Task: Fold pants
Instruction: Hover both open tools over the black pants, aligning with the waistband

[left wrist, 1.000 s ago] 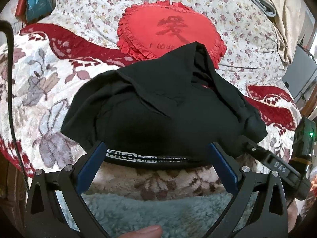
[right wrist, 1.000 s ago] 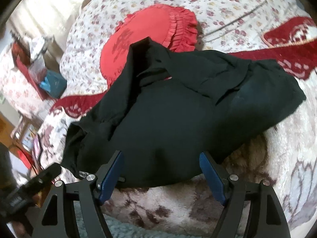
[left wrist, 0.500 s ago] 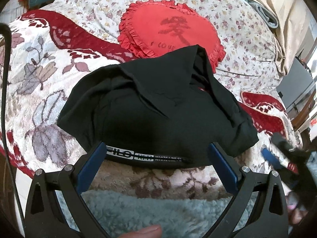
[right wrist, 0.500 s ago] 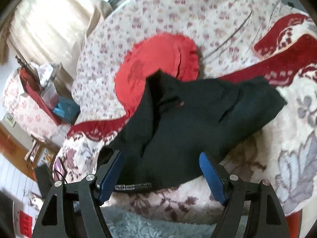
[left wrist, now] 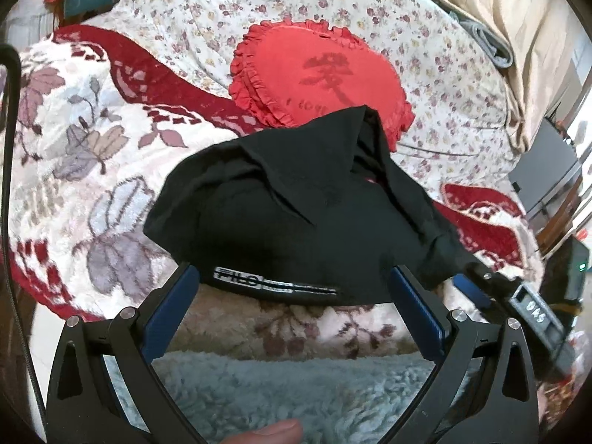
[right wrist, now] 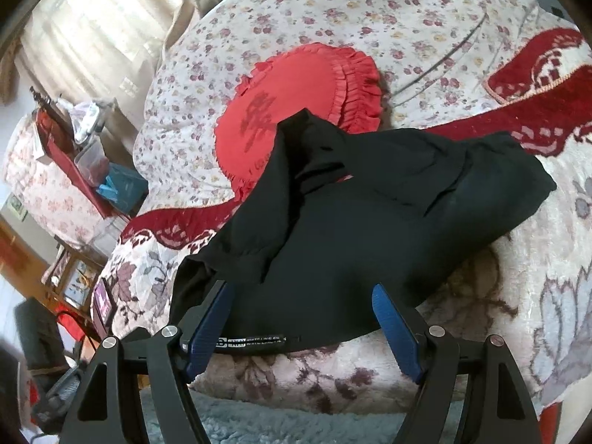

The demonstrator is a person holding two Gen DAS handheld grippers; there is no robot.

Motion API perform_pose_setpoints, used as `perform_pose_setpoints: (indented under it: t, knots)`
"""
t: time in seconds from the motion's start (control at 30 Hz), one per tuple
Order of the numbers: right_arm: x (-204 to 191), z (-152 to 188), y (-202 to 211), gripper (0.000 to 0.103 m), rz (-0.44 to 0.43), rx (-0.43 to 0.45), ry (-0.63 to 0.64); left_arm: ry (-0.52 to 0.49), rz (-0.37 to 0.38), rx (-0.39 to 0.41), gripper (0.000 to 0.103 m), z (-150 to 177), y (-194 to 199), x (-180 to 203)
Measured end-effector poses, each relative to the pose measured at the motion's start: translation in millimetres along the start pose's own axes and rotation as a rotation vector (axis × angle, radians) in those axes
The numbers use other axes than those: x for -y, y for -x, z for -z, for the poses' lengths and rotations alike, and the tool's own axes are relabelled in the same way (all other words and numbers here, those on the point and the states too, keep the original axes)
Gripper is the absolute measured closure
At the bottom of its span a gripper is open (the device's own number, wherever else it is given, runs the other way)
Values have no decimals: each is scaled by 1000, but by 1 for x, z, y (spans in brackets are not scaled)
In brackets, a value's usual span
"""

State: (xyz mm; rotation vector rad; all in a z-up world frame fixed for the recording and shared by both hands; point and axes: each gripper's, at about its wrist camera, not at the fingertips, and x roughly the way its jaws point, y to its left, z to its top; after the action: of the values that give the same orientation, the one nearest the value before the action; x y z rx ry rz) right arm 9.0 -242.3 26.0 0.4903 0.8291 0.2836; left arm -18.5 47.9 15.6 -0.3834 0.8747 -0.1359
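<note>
I read pants (left wrist: 296, 222) as bunched on bed (left wrist: 92, 170), fold unfinished. Left tool (left wrist: 294, 292), right tool (right wrist: 301, 309) both agape, empty. Next: pinch waistband (left wrist: 275, 285).

pants (left wrist: 296, 222) are matt black cloth with a glossy printed waistband label (left wrist: 273, 283). blanket (left wrist: 92, 155) is plush, fuzzy pile; the red pillow (left wrist: 314, 74) is smooth cloth, ruffled edge. gripper fingers (right wrist: 211, 325) have matt blue pads on black plastic, metal screws.

Bed (left wrist: 74, 155) wearing a floral plush blanket (right wrist: 536, 314), red-bordered. Black pants (left wrist: 296, 222) lying bunched on it, far edge overlapping a red heart-shaped frilled cushion (left wrist: 314, 70) resting on a small-flowered quilt (right wrist: 370, 11).
</note>
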Motion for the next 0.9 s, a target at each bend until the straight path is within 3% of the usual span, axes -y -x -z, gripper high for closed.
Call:
perform_pose_setpoints:
  t: [0.13, 0.6, 0.77, 0.9]
  knots:
    - [-2, 1, 0, 26, 12, 3, 16, -19, -7, -20, 1, -1, -9, 4]
    - [7, -6, -10, 26, 73, -13, -40, 21, 121, -57, 1, -7, -22, -3]
    - [0, -20, -10, 26, 102, 26, 14, 32, 151, -70, 1, -10, -25, -6]
    - [-1, -36, -5, 26, 121, 110, 50, 29, 163, -76, 1, -12, -27, -6]
